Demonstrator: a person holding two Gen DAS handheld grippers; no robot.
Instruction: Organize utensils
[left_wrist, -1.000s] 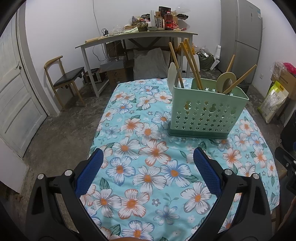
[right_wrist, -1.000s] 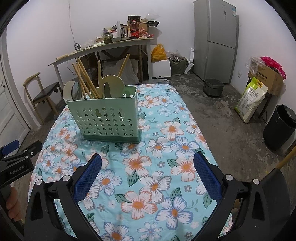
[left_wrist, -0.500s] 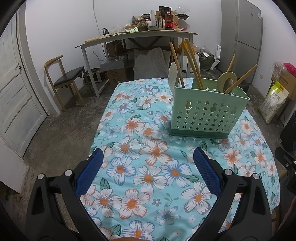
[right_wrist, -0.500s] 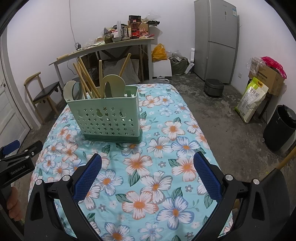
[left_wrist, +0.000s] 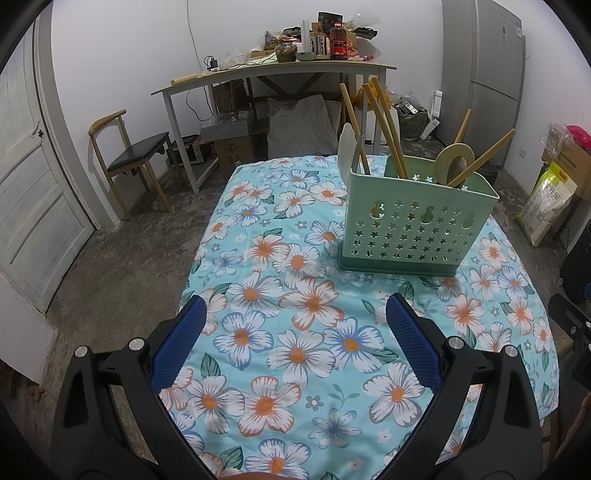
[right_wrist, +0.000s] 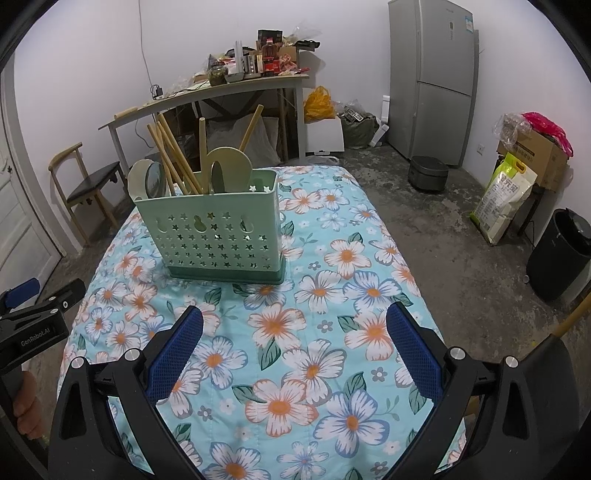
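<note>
A pale green perforated utensil holder (left_wrist: 413, 225) stands upright on the flowered tablecloth (left_wrist: 295, 332), right of centre in the left wrist view. It also shows in the right wrist view (right_wrist: 218, 236), left of centre. Wooden chopsticks (left_wrist: 384, 125), a wooden spoon (left_wrist: 452, 164) and a pale spatula (left_wrist: 347, 147) stand inside it. My left gripper (left_wrist: 295, 332) is open and empty, above the cloth in front of the holder. My right gripper (right_wrist: 293, 332) is open and empty, also in front of the holder. The left gripper's body (right_wrist: 37, 317) shows at the left edge of the right wrist view.
A cluttered side table (left_wrist: 273, 70) and a wooden chair (left_wrist: 129, 155) stand behind the table. A grey fridge (right_wrist: 432, 81) is at the back right. A black bin (right_wrist: 557, 254), a rice sack (right_wrist: 502, 195) and boxes sit on the floor at the right.
Both grippers have drifted back slightly, so the holder looks a little farther away. Both stay open and empty.
</note>
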